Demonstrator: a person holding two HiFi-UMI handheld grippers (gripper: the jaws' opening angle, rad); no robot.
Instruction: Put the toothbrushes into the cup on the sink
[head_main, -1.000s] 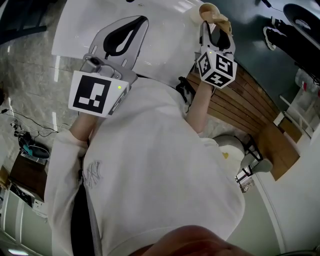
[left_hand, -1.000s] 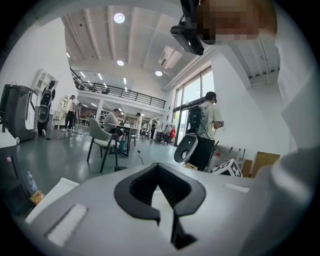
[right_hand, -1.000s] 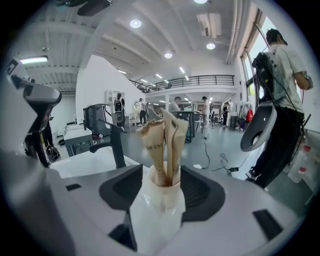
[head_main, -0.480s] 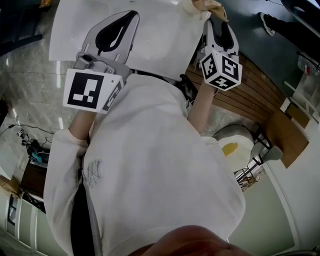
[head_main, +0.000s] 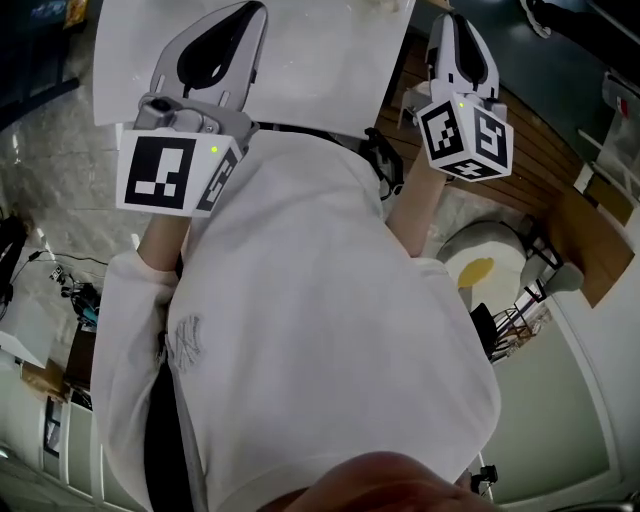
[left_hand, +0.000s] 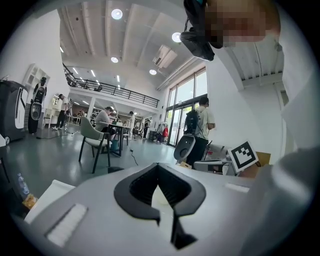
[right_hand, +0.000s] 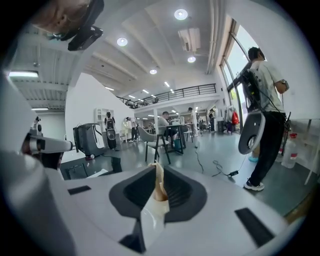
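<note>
1. R gripper (head_main: 452, 20): jaws have just been closing. In the R gripper view they are seen pinched on a slim tan toothbrush (right_hand: 159, 184), which is clamped near the tips & sticks up a little past them.
2. In the head view the R gripper is held just off the right edge of the white sink (head_main: 320, 70), above a slatted wood platform (head_main: 530, 175). The toothbrush itself can't be made out in that view.
3. L gripper (head_main: 250, 15): jaws are pressed together at the tips, w/ nothing caught betw. them. Only white is seen through the gap behind the tips in the L gripper view.
4. The L gripper is held out over the sink. The L marker cube (head_main: 165, 175) & R marker cube (head_main: 468, 135) sit at the near ends, closest to the body.
5. The person's white top (head_main: 320, 330) fills the mid & lower head view, and both forearms are stretched fwd from it.
6. Below the platform in the head view, a round white object (head_main: 478, 265) w/ a yellow patch is seen at floor level.
7. Backgrnd of both gripper views: a large hall w/ ceiling lights & a mezzanine railing.
8. A grey chair (left_hand: 92, 140) & a person w/ backpack (left_hand: 200, 122) are shown in the L gripper view. A second standing person (right_hand: 265, 100) is shown at the right of the R gripper view.
</note>
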